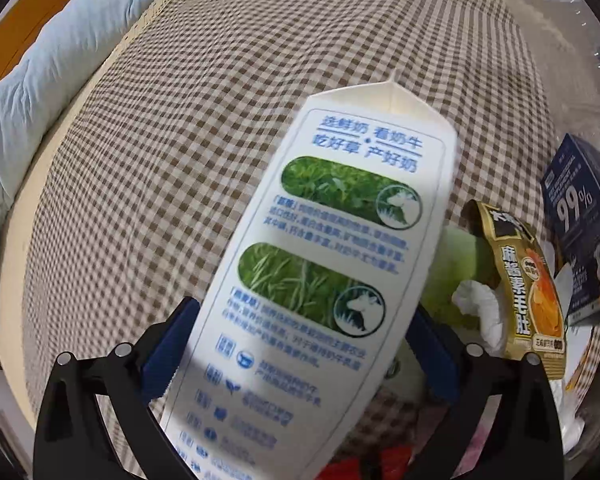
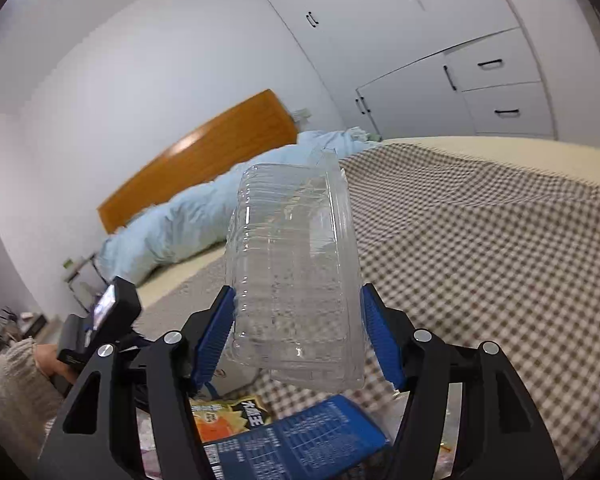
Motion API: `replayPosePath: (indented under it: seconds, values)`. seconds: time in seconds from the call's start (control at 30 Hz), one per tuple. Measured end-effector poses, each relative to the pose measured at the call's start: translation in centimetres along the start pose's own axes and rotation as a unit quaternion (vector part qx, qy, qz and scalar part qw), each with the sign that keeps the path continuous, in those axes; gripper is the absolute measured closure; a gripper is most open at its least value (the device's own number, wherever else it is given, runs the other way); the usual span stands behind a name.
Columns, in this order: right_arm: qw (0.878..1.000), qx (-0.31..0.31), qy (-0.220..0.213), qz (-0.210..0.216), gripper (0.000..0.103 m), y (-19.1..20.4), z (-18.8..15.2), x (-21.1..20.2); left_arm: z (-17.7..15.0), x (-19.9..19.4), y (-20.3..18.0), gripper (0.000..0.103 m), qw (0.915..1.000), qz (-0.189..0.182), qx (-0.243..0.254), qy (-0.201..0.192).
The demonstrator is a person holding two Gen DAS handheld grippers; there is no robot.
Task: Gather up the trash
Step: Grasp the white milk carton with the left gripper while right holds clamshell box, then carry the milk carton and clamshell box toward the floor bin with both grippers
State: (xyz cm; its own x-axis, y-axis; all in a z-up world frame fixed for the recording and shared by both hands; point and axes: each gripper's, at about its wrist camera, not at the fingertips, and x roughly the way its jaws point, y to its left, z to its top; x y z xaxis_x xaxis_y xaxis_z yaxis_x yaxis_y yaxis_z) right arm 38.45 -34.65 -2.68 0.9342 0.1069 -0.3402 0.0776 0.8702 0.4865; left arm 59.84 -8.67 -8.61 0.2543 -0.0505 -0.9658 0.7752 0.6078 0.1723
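Observation:
A white milk carton [image 1: 340, 216] with blue print and green grass pictures lies slanted between the jaws of my left gripper [image 1: 300, 344]. The jaws stand wide, and the carton looks blurred against the sharp fingers, so it seems loose, not clamped. My right gripper [image 2: 300, 340] is shut on a clear ribbed plastic container [image 2: 296, 264], held above the bed with both blue pads on its sides. Beside the carton lie a gold snack packet [image 1: 520, 280], a dark blue box [image 1: 584, 224] and crumpled white tissue [image 1: 480, 312]. The packet [image 2: 228, 416] and blue box [image 2: 300, 440] also show under the right gripper.
A brown-checked bedspread [image 1: 180, 160] covers the bed. A light blue duvet [image 2: 172, 232] lies against the wooden headboard [image 2: 204, 152]. White wardrobes [image 2: 480, 92] stand behind the bed. A hand in a knit sleeve [image 2: 16, 380] holds the other gripper's handle at the lower left.

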Motion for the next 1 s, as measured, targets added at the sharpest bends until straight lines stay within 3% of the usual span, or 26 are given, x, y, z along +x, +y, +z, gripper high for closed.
replayPosePath:
  seconds: [0.2, 0.47, 0.77, 1.0]
  values:
    - [1.0, -0.003, -0.004, -0.001, 0.041, 0.6, 0.0, -0.6, -0.6, -2.1, -1.1, 0.02, 0.9972, 0.012, -0.014, -0.072]
    - [1.0, -0.011, -0.021, 0.014, 0.041, 1.0, 0.9, -3.8, -1.6, -9.5, -4.3, 0.024, 0.9774, 0.123, -0.004, -0.172]
    - [0.998, -0.045, -0.034, 0.03, 0.041, 1.8, 2.3, -12.5, -6.5, -19.5, -11.2, 0.024, 0.9529, 0.191, -0.004, -0.236]
    - [0.997, -0.065, -0.018, 0.039, 0.041, 1.6, 1.7, -19.6, -11.0, -24.3, -17.5, 0.024, 0.9423, 0.203, -0.011, -0.266]
